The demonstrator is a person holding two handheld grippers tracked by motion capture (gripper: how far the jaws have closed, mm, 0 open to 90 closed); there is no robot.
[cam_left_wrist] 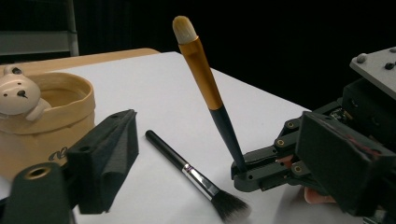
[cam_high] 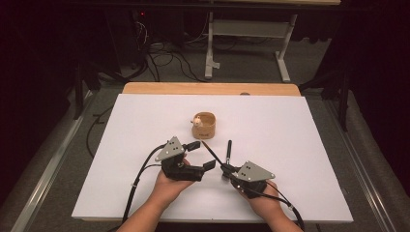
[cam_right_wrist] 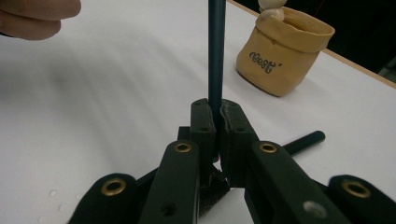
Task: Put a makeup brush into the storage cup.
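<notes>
I see the right gripper (cam_high: 226, 168) clenched on the dark lower handle of a slim makeup brush with an orange-gold ferrule and pale tip (cam_left_wrist: 205, 88); the brush stands tilted up off the white table sheet (cam_high: 290, 145), its tip leaning toward the tan fabric-look cup with a small bear figure on its rim (cam_high: 204, 126). The left gripper (cam_high: 202, 155) is released, jaws apart with nothing between them, just left of that brush. A second black-handled brush with a silver ferrule and dark fluffy bristles (cam_left_wrist: 191, 175) lies flat on the sheet, near the cup and beside the right gripper.
</notes>
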